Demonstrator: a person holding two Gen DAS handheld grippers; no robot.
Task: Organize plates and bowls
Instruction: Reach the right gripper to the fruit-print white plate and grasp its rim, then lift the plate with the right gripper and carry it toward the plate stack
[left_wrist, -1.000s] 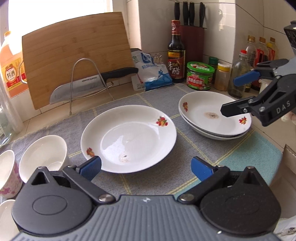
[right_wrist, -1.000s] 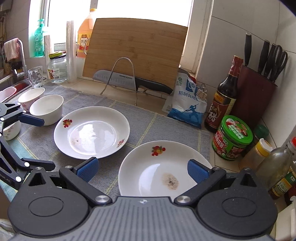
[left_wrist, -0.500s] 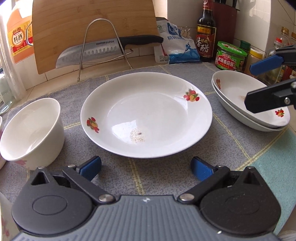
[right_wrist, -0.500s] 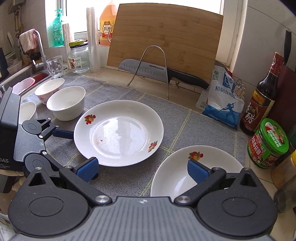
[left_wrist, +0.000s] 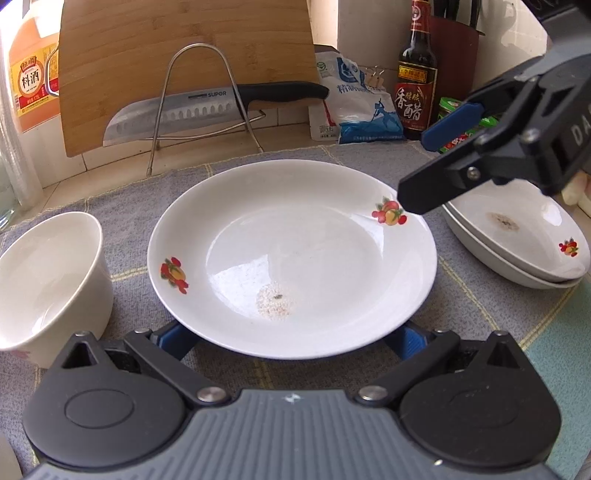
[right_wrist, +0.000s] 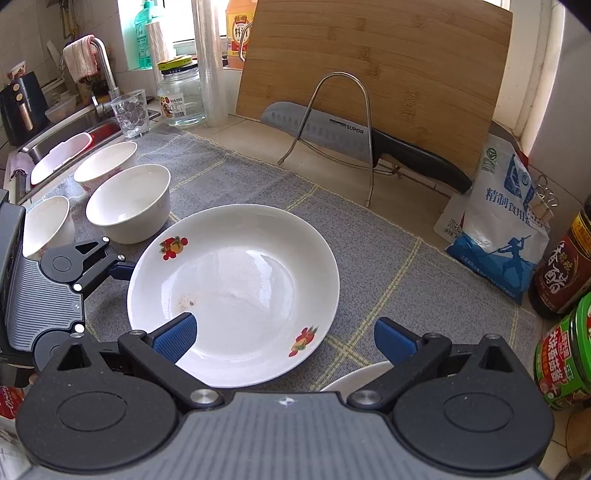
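Both claws are spread wide around the lone plate (left_wrist: 291, 254) on the table mat, left claw (left_wrist: 291, 338) at its near rim, right claw (right_wrist: 284, 338) beside, so next comes closing on the rim and lifting toward the 2 stacked plates (left_wrist: 517, 236).

Low over a kitchen counter, the left wrist camera looks along its fingers across the fruit-patterned plate (left_wrist: 291, 258) toward the leaning cutting board (left_wrist: 184, 66). The right wrist camera faces the same plate (right_wrist: 232, 291) from higher up and to the right. Both views share plate, board and knife (right_wrist: 362, 147).
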